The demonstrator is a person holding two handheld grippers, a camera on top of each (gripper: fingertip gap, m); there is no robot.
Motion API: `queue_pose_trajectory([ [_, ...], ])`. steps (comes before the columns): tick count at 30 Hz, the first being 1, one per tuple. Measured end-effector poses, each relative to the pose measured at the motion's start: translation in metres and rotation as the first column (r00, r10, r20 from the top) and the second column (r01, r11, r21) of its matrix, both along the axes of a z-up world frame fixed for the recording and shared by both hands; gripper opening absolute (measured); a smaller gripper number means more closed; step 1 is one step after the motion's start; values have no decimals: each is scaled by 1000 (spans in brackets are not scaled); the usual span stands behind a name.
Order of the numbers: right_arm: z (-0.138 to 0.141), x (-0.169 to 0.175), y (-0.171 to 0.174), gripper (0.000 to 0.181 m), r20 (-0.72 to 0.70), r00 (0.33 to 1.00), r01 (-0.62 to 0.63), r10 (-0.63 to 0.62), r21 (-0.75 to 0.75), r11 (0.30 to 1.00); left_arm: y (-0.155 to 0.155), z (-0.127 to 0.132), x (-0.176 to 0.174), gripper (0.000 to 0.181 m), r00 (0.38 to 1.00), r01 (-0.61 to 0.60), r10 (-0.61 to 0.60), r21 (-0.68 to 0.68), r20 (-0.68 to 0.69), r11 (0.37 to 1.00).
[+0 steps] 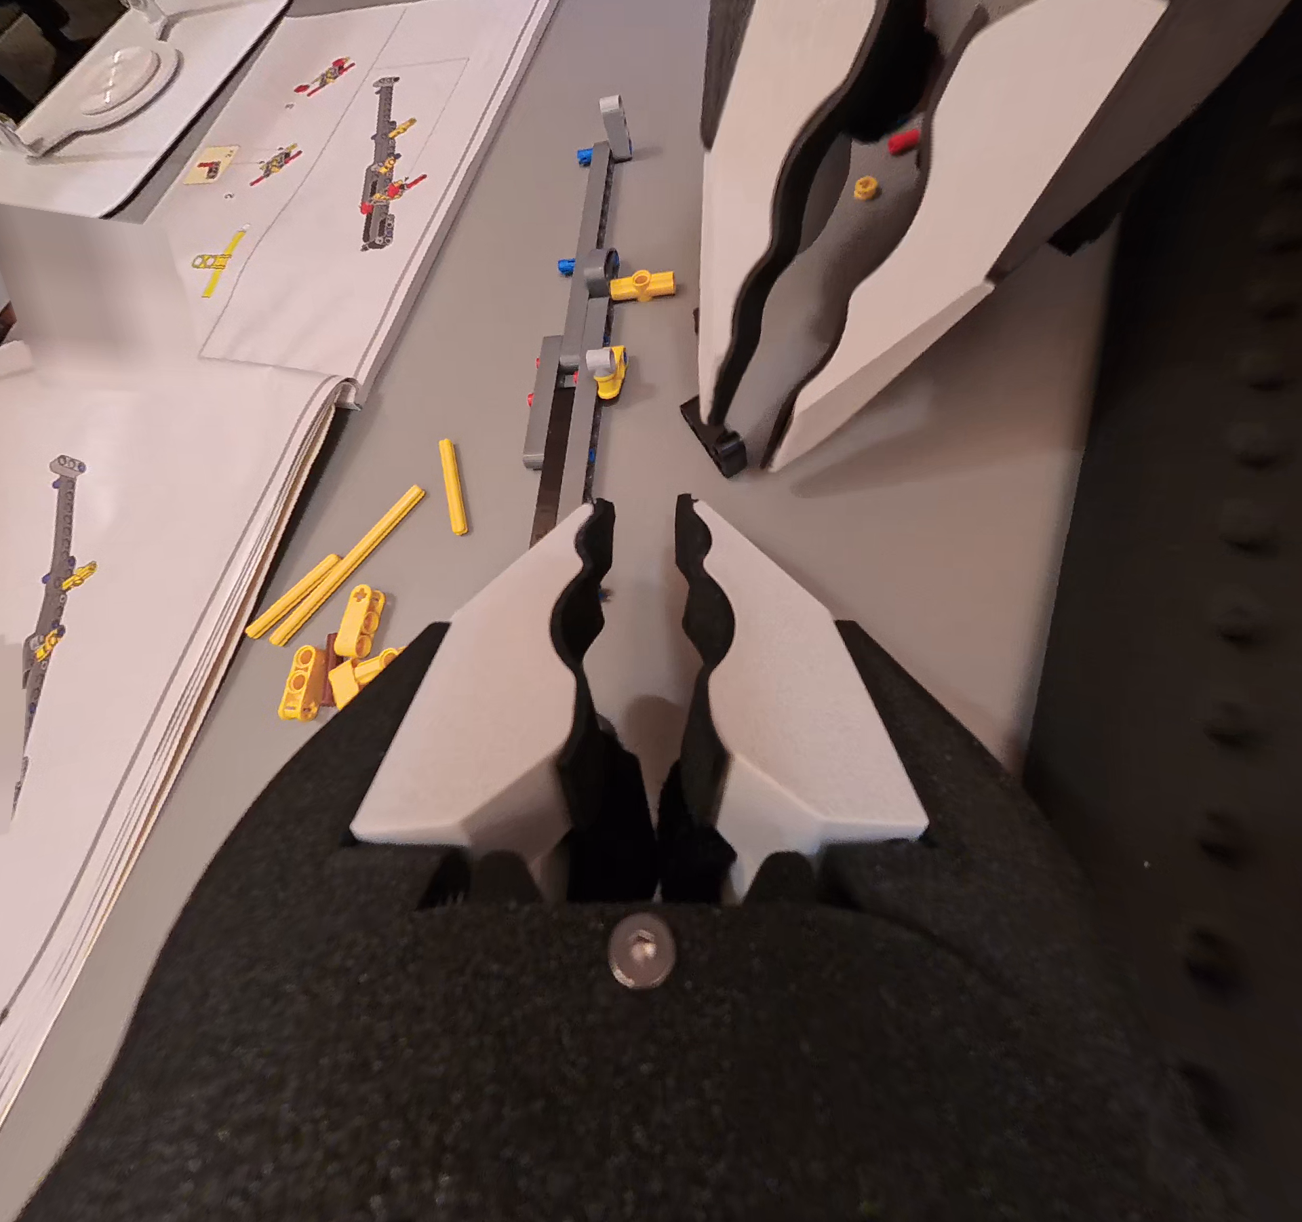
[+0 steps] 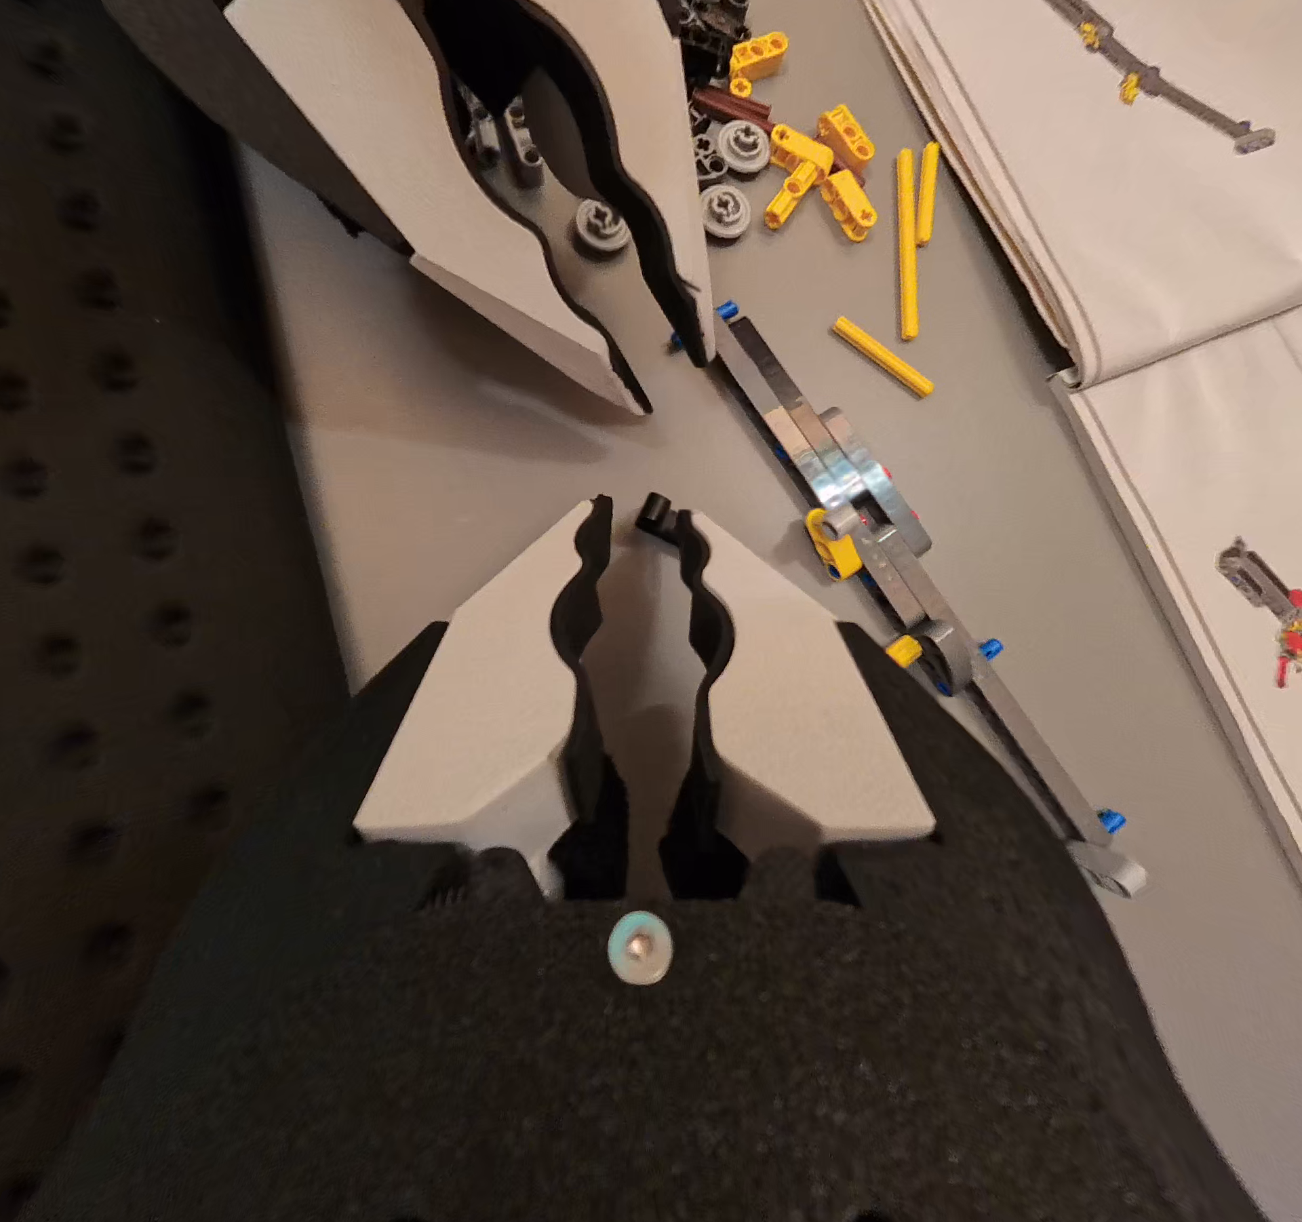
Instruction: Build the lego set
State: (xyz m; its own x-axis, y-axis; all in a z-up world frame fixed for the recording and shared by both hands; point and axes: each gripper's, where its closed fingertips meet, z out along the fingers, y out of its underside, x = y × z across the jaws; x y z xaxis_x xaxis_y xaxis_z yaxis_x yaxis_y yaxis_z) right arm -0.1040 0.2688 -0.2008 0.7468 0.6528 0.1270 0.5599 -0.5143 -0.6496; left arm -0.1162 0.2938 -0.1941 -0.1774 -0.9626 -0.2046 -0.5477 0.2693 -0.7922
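Two grippers meet tip to tip over the grey table (image 2: pixel 451 455), both with fingers spread. The right gripper (image 2: pixel 642 508) has a small black pin (image 2: pixel 655 510) at its tips, lying against the inner face of one finger; the gap is wider than the pin, so it reads as resting there rather than pinched. In the left wrist view the same black pin (image 1: pixel 726 452) sits at the right gripper's tips, touching the table. The left gripper (image 1: pixel 645 501) holds nothing. The one long grey beam assembly (image 1: pixel 588 314) lies flat, its long axis running nearly straight away from the left fingers, its near end just beside and partly under the left-hand finger; from the right fingers it lies off to the side, slanting past them. The left gripper looks nearer to the beam's near end, the right nearer to the pin, so the likely next move is carrying the pin sideways to a hole in the beam while the left steadies it. Beside the left fingers lie three loose yellow axles (image 1: pixel 452 487) and a heap of yellow connectors (image 1: pixel 338 660), at least four. Three grey round pieces (image 2: pixel 726 209) show beyond the left gripper in the right wrist view. One open instruction booklet (image 1: pixel 366 152) lies beyond the axles
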Motion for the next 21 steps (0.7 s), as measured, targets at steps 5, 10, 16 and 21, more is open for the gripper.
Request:
queue_pose_trajectory([
  [5,-3,0,8,7,-16,999,31,-31,25,999,-2,1,-1,16,1000,10,-10,6,6,1000],
  [10,38,11,27,6,-305,938,214,-163,140,967,14,24,2,32,992,-52,44,65,119,997],
  [16,101,-13,31,6,-886,455,198,-85,7,980,13,75,6,32,932,-164,23,363,362,917],
  [21,114,-22,25,6,-942,333,132,-37,7,991,8,95,3,16,893,-196,-6,401,451,895],
])
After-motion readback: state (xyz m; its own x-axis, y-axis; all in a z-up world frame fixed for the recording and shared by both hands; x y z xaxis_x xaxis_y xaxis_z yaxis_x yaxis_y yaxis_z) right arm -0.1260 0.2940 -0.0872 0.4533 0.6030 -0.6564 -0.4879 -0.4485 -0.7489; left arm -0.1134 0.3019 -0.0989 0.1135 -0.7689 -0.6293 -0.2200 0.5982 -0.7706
